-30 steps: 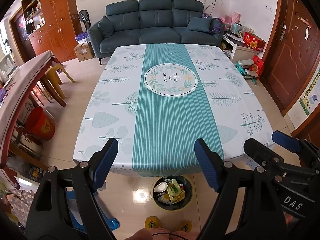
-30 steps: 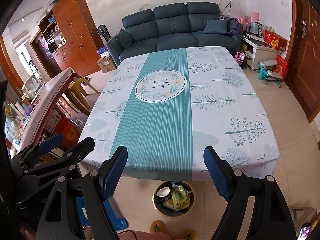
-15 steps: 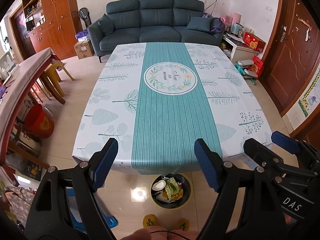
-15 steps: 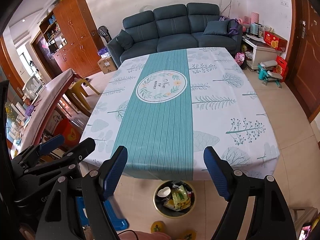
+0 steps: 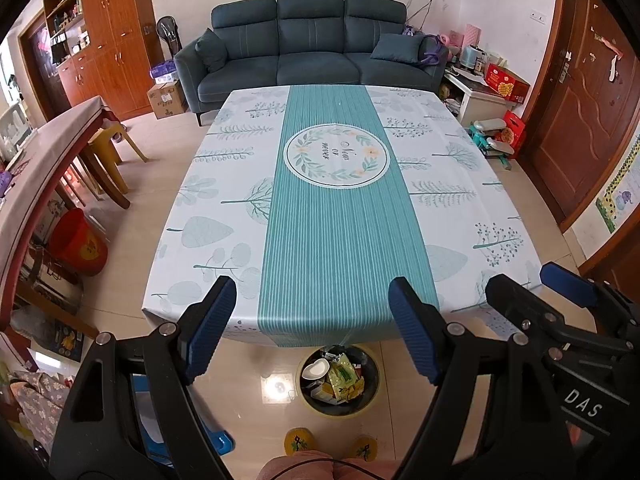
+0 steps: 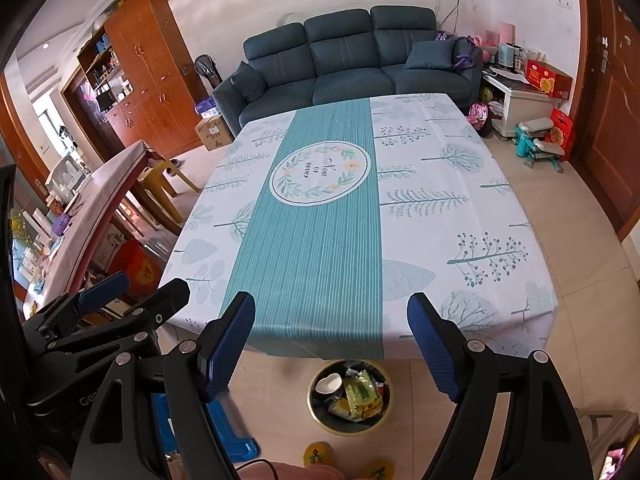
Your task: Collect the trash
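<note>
Plainly, the left gripper (image 5: 312,320) hangs with its blue-padded jaws spread wide, nothing between them and nothing touched; the right gripper (image 6: 332,340) is likewise wide apart and empty; both are held above the near edge of the worktop (image 5: 224,208), which is draped in a white cloth with a teal striped band down the middle and a round wreath print; the trash bin (image 5: 339,384) stands on the tiled floor (image 5: 256,408) just below that near edge, lower in each wrist view than the gap between the jaws and well apart from the pads; inside it lie a small white dish (image 5: 315,369), yellow-green wrappers (image 5: 341,377) and other packets; in the right wrist view the same bin (image 6: 350,396) sits between the two fingers' lower ends; a dark blue sofa (image 5: 308,44) stands beyond the far end of the worktop
</note>
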`<state>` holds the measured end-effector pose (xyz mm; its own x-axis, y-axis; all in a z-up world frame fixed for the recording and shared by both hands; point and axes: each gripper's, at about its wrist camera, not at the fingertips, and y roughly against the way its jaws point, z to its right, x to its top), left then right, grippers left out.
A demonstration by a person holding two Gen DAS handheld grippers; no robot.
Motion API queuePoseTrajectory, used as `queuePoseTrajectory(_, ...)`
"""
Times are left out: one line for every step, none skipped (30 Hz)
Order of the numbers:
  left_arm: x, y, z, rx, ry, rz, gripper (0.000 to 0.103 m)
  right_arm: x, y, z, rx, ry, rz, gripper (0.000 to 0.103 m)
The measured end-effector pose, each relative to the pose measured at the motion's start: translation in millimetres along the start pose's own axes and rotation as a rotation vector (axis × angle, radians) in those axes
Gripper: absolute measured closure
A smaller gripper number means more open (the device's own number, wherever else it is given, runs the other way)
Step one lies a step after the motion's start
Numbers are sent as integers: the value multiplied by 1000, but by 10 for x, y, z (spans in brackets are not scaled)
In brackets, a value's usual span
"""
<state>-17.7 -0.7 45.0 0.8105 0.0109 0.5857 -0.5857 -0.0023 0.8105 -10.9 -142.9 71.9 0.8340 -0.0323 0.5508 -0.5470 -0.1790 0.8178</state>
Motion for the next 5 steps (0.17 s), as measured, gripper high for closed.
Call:
queuePoseTrajectory(2, 12, 1, 0, 0, 1, 27, -1, 0, 1, 0, 0, 0, 23)
queuePoseTrajectory(0, 20, 7, 0, 0, 2, 27, 2, 0, -6, 0, -1, -1, 23)
queuePoseTrajectory(-4, 28, 13, 1, 1, 2, 27, 2, 2, -7, 0, -1, 0, 23)
queuePoseTrajectory(-11, 34, 22, 1, 2, 2, 27, 2, 2, -6, 0, -1, 0, 23)
queuePoseTrajectory(-9, 34, 19, 0, 2, 2, 27, 4, 2, -12, 1, -1, 0, 23)
